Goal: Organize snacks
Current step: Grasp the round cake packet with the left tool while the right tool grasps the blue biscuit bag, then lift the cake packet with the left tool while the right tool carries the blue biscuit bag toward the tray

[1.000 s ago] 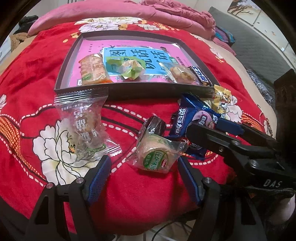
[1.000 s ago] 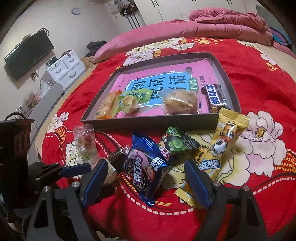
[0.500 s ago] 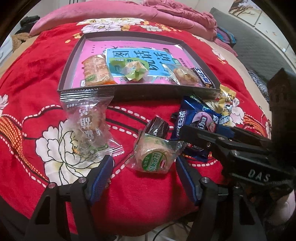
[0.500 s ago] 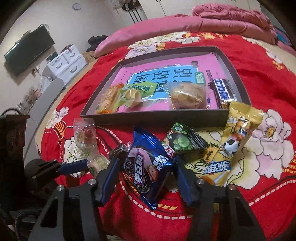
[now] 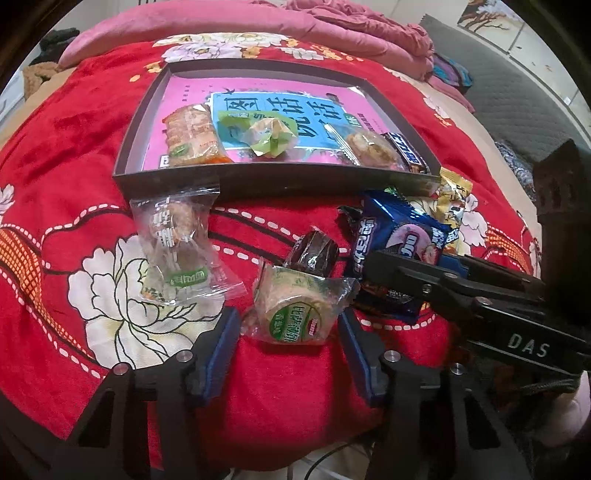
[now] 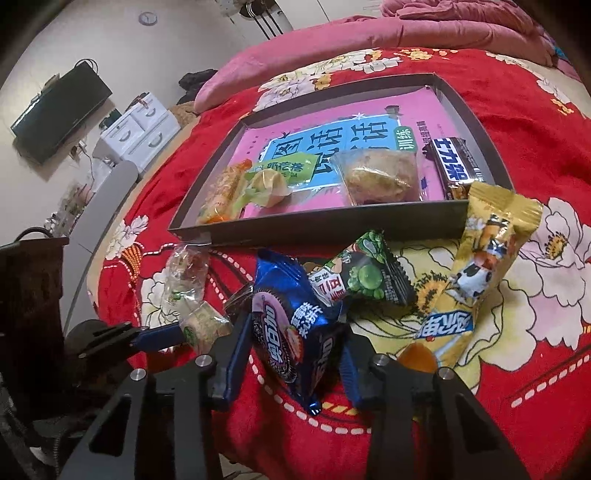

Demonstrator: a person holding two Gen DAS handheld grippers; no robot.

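Observation:
A dark shallow tray [image 5: 258,181] [image 6: 332,229] lies on the red blanket and holds several wrapped snacks. My left gripper [image 5: 288,325] has closed in around a round green-labelled cake [image 5: 295,310], its fingers beside the wrapper. My right gripper [image 6: 291,347] is shut on a blue cookie pack [image 6: 291,325], also seen in the left wrist view [image 5: 391,236]. A clear-wrapped pastry [image 5: 177,243], a dark chocolate roll [image 5: 314,251], a green pea pack [image 6: 362,277] and a yellow bar [image 6: 476,266] lie loose in front of the tray.
The tray holds a wafer pack [image 5: 188,136], a green candy [image 5: 269,136], a clear-wrapped cake [image 6: 376,177] and a chocolate bar [image 6: 454,166]. Pink bedding [image 5: 258,22] lies behind. A white drawer unit [image 6: 136,133] stands off the bed's left side.
Both grippers have closed in: the left one around the round cake, the right one onto the blue cookie pack. Both have moved forward a little toward the snacks.

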